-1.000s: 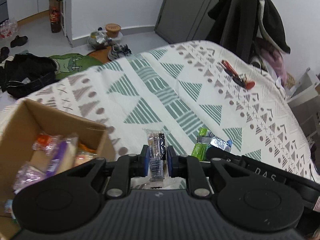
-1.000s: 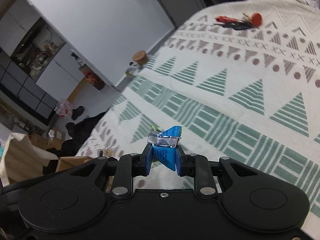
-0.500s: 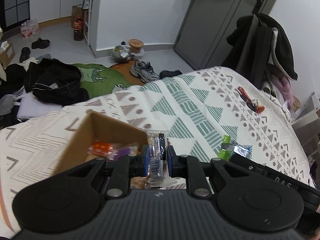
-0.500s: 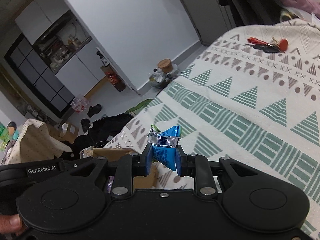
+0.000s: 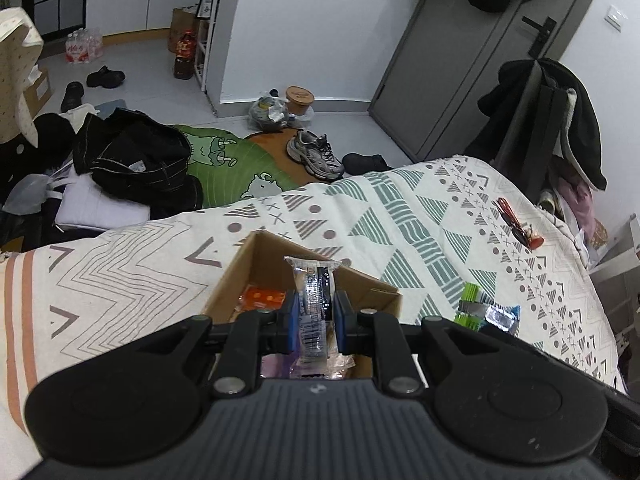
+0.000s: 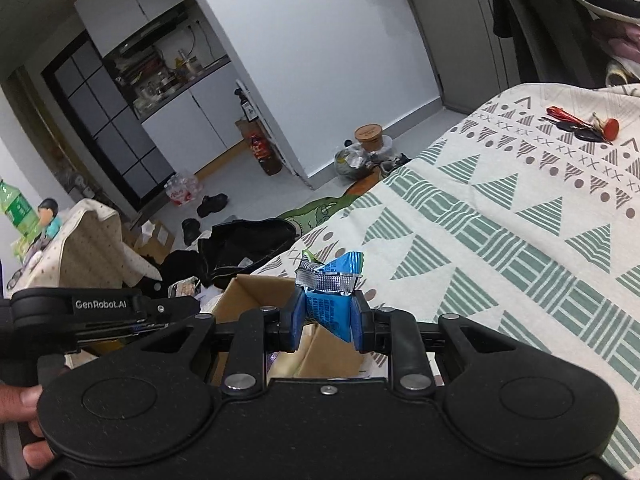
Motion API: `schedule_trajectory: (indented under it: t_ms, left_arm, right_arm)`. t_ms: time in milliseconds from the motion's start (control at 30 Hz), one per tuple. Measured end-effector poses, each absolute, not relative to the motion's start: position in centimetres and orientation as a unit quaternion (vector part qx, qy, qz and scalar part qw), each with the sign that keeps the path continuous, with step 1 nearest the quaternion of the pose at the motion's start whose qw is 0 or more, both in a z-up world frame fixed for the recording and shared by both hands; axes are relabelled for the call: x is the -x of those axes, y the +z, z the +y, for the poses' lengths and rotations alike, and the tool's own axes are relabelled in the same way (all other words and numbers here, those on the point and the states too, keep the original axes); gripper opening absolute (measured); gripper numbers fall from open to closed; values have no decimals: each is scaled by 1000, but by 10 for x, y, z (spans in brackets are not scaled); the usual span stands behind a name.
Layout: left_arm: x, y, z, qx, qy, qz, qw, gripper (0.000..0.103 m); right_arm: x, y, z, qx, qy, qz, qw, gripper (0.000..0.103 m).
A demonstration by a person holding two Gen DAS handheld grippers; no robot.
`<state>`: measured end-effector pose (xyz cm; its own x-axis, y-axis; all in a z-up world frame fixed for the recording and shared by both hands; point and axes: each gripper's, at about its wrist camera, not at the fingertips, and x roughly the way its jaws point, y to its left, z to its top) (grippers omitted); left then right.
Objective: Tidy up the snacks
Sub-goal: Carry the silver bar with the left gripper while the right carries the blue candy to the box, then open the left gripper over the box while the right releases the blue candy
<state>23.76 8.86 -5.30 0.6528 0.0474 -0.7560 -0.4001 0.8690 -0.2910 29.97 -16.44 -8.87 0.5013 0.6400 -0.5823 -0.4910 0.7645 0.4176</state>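
Cardboard box (image 5: 372, 294) on bedspread (image 5: 420, 216), directly ahead of left gripper (image 5: 314, 316); snack packets inside. Clear-wrapped snack (image 5: 314, 300) between that gripper's fingers, above box. 1 packet (image 6: 330, 300) clamped in right gripper (image 6: 326, 318), right of box. Keys (image 5: 518, 226) far right on bedspread. Floor clutter behind.

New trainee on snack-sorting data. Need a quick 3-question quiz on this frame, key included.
1. True or false: the left claw is empty.
2. What does the right claw grip?
A. blue packet
B. keys
C. shoe
3. Which container sits below both claws?

Key:
1. False: it is shut on a clear-wrapped snack.
2. A: the blue packet.
3. The cardboard box, on the patterned bedspread.
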Motion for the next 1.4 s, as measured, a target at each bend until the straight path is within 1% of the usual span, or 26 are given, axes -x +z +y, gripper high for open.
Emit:
schedule_trajectory:
  t_ms: [200,300,433,933,967,1000,1067,1133,1167,1200,1233,1267,1300,1400]
  left_arm:
    - [-241,-62,104,239,127,397,877,17]
    - [-245,-67,109,243,131,396,876,21]
    - [-247,-73,118,244,136,405,871,21]
    - [-233,-69,154,249,147,402,869,23]
    - [-231,-68,155,249,147,402,869,24]
    - [-229,-68,156,248,147,402,869,25]
    - [-227,-65,158,247,147,403,869,26]
    - [-223,-62,159,246,145,403,870,28]
    - [-221,-60,160,246,145,402,870,33]
    - [-219,-58,160,246,146,401,870,40]
    - [-217,-56,160,245,147,400,871,43]
    - [-215,-53,160,244,148,398,872,49]
    - [-212,-51,160,244,149,396,873,52]
    - [-204,-43,160,242,147,390,876,54]
  right_arm:
    - [-298,-90,-153,-86,332,377,860,23]
    - [-298,-92,-147,-82,334,378,860,23]
    - [-302,-97,-139,-76,336,383,857,23]
    - [-291,-93,-100,-76,377,378,842,24]
    - [-288,-91,-96,-77,387,373,840,30]
    - [-286,-89,-92,-76,394,372,837,38]
    - [-282,-88,-87,-71,402,370,835,47]
    - [-279,-88,-85,-64,398,370,837,47]
    - [-278,-89,-87,-66,394,374,837,47]
    - [-278,-90,-89,-70,389,379,837,47]
    - [-278,-90,-92,-71,384,382,838,47]
    - [-276,-90,-93,-70,379,383,840,47]
    - [-274,-89,-96,-67,373,384,842,47]
    - [-266,-84,-105,-68,368,384,844,47]
